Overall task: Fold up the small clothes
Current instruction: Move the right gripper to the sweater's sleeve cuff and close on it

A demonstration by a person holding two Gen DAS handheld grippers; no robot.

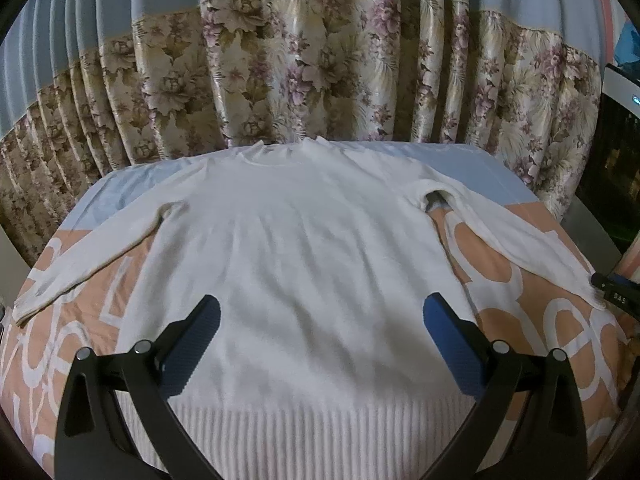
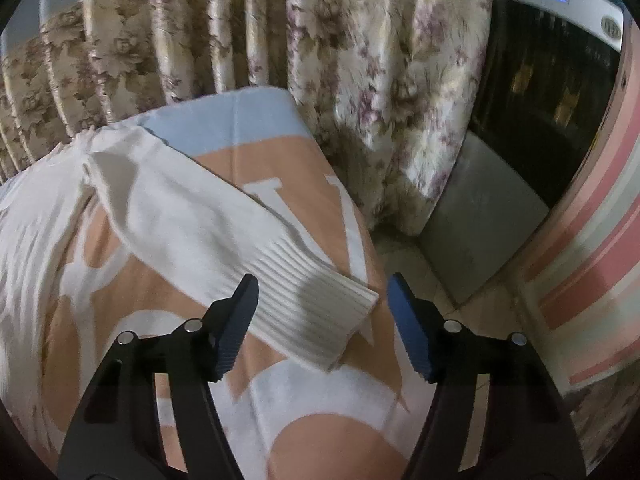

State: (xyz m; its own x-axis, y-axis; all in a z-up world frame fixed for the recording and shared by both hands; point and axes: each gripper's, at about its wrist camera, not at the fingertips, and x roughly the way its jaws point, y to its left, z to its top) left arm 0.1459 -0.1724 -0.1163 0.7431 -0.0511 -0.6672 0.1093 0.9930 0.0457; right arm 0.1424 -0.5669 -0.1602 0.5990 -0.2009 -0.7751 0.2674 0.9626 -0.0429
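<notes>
i see a white knit sweater (image 1: 304,240) spread flat, front up, on a surface covered by a peach, white and pale blue patterned cloth (image 1: 520,304), its neckline toward the floral curtain (image 1: 320,72) at the far edge and its ribbed hem nearest my left camera. both sleeves lie angled outward and down from the shoulders. my left gripper (image 1: 322,340) hangs over the lower body of the sweater with its fingers (image 1: 452,344) spread wide, one to each side of the chest area, and nothing is between them but the fabric lying below; i can't tell whether the tips touch the knit. my right gripper (image 2: 320,320) is over the ribbed cuff (image 2: 320,312) of the sleeve (image 2: 192,216) at the surface's right edge; its fingers (image 2: 236,320) stand partly apart, one at each side of the cuff, with the cuff lying flat in the gap, and the blue pads are not pressing on it. in the left view the right gripper's tip (image 1: 616,292) shows at that same cuff. beyond the surface's edge i see tiled floor (image 2: 460,240) and a dark-fronted appliance (image 2: 540,100) with a small blue display.
</notes>
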